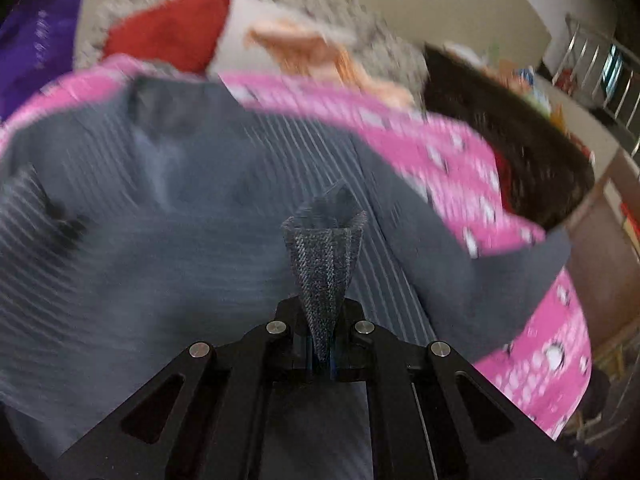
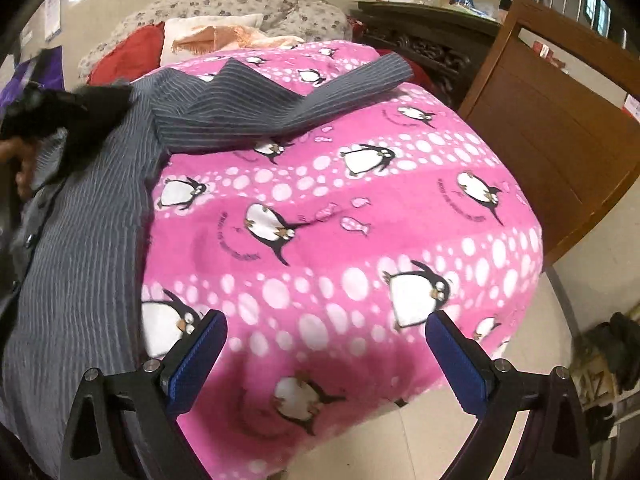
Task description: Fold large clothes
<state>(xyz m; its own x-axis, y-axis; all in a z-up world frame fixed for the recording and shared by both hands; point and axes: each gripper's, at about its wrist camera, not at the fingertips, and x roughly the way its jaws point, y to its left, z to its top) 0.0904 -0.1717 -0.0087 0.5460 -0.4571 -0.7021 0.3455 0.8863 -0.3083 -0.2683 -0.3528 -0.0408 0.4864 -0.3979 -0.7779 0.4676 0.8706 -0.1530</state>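
Observation:
A grey pinstriped shirt (image 2: 80, 208) lies along the left side of a pink penguin blanket (image 2: 340, 220), with one sleeve (image 2: 280, 100) stretched to the right across the blanket's far part. My left gripper (image 1: 322, 354) is shut on a pinched fold of the shirt (image 1: 324, 264), held above the rest of the shirt (image 1: 160, 208); that view is motion-blurred. My right gripper (image 2: 326, 344) is open and empty, hovering over the blanket's near edge, to the right of the shirt. The left gripper shows as a dark blur (image 2: 60, 112) at the shirt's far left.
Red, white and orange pillows (image 2: 208, 40) and a grey spotted cushion (image 2: 240, 4) lie at the head of the bed. A wooden headboard or chair (image 2: 552, 132) stands at the right. A dark carved cabinet (image 2: 424, 36) is behind it. Tiled floor (image 2: 400, 440) lies below the blanket's edge.

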